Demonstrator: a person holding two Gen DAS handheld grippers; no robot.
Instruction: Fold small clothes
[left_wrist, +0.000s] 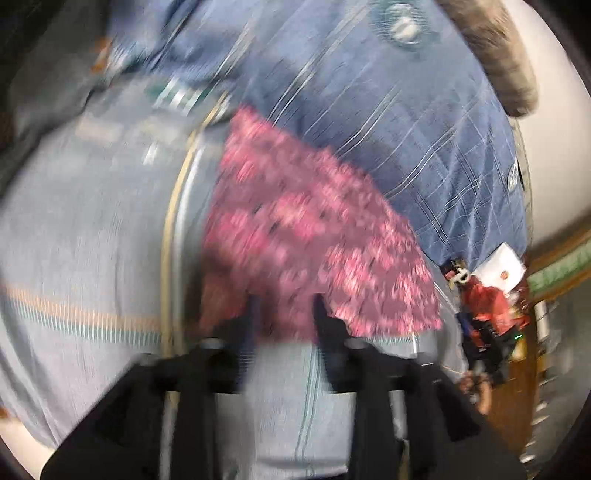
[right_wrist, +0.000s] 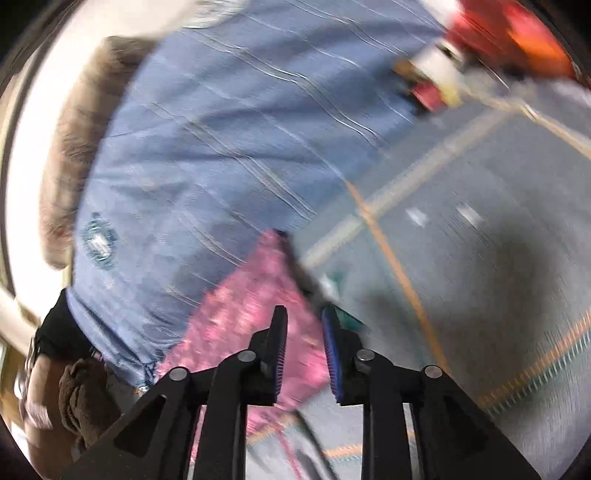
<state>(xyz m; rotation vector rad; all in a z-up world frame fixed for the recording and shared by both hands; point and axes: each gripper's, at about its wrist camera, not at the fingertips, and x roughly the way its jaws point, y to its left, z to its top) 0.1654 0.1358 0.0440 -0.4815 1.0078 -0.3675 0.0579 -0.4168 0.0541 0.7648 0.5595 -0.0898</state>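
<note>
The small pink patterned cloth garment (left_wrist: 310, 236) lies spread flat on the pale grey-blue bed cover with orange stripes (left_wrist: 81, 229), partly over the darker blue plaid sheet (left_wrist: 388, 110) — a layout that probably keeps its edges reachable for folding. The left gripper (left_wrist: 284, 314) has its fingers apart, tips at the garment's near edge; contact cannot be judged through the blur. The right gripper (right_wrist: 304, 328) is also parted, holding nothing — its left finger over the pink cloth, its right finger over the bed cover.
</note>
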